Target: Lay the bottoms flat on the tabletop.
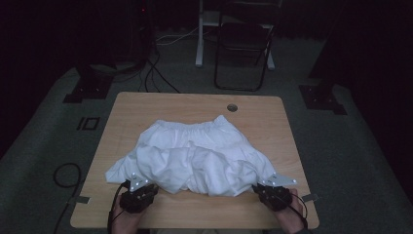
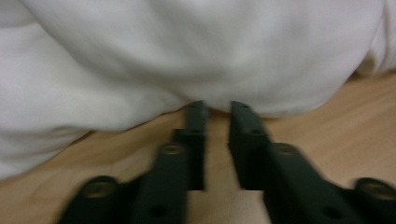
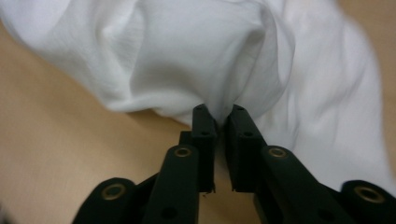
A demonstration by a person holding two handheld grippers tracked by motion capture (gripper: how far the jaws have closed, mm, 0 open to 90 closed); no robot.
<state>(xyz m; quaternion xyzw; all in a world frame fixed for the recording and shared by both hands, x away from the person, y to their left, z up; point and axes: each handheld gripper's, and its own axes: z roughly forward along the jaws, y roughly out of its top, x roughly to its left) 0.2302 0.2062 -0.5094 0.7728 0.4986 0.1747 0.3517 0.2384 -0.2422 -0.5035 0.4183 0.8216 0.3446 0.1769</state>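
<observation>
high view: i see the white garment (image 1: 195,158) spread over the middle of the wooden table (image 1: 146,105), its long axis running left to right across the frame. the gathered waistband (image 1: 195,127) lies along the upper edge, pointing toward the top of the frame, and the wider, rumpled hem faces the bottom, toward my hands. the left gripper (image 1: 141,190) sits at the lower left corner of the cloth and the right gripper (image 1: 265,187) at the lower right corner, each at the hem.

in the left gripper view, the left gripper (image 2: 217,106) lies low over the wood with its jaws a narrow gap apart, tips right at the edge of the white garment (image 2: 187,56); the picture is blurred and i cannot tell whether any fabric is pinched between them.

in the right gripper view, the right gripper (image 3: 218,112) has its jaws drawn close together on a fold of the white garment (image 3: 196,51), with the cloth bunching up from the tips, so it is clenched on the fabric. bare table (image 3: 56,158) shows at the left of that frame.
</observation>
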